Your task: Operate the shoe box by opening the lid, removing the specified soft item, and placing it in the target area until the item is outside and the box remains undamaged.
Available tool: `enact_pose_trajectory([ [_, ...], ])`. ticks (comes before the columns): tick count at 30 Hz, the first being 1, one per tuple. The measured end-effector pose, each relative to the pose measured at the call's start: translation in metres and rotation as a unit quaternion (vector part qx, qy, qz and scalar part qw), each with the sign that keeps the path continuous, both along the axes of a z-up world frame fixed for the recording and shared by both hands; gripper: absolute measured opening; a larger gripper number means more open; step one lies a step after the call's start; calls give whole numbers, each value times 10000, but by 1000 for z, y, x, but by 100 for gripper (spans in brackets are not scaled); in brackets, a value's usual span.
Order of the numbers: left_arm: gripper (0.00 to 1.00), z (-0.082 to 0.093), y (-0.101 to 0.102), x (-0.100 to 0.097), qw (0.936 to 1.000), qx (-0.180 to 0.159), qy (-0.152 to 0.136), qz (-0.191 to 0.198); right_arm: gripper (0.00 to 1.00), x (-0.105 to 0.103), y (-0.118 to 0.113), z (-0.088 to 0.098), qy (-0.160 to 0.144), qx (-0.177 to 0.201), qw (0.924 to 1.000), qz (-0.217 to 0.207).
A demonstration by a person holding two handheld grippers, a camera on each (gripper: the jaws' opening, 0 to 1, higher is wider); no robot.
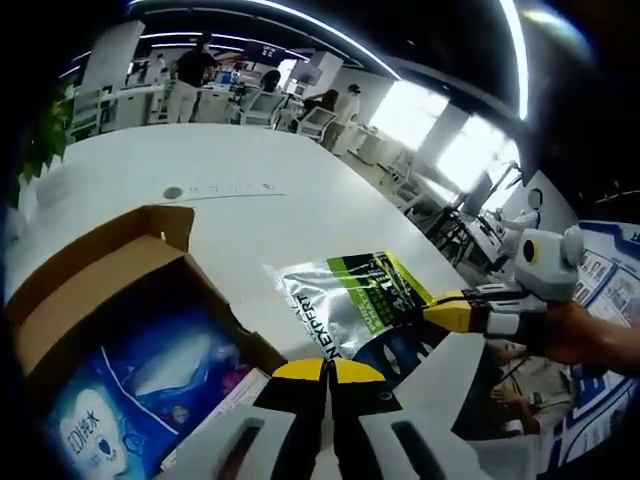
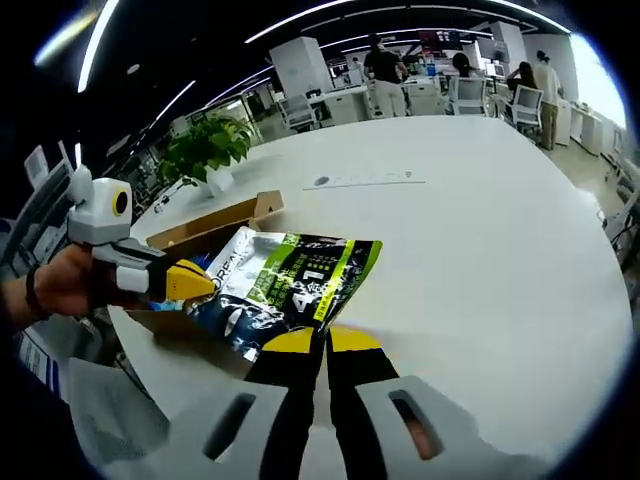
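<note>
Open-plan office around a large white table, with a potted green plant at its far edge. Beyond the table, white desks, office chairs and standing people. Overhead, long ceiling light strips on a dark ceiling; past the table, bright windows.

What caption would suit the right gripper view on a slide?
Right gripper shut on a shiny green-and-black pouch, held above a white table beside an open cardboard box.
</note>
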State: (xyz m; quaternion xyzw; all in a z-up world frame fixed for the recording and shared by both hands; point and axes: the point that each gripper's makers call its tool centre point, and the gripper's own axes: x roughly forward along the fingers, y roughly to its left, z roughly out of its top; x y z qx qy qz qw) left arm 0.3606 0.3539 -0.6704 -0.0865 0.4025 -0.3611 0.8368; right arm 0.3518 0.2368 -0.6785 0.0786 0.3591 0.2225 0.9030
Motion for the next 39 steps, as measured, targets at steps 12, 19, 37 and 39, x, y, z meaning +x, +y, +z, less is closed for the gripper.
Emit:
enact_pose_trajectory([
  [12,0,-3,-29,-2,9997,17,37,-232,2,-7,-28,-2,32,-8,9998,-213],
  [19,0,-7,-40,-2,9995,35,67,-320,2,-9,-39,-7,73,9,9995,-297],
  [37,0,-11,-58,11,9992,105,110,-369,2,6,-57,-13,169,4,9994,-318],
  [39,0,-13,-60,14,9992,122,119,-371,2,9,-59,-16,183,3,9993,-314],
])
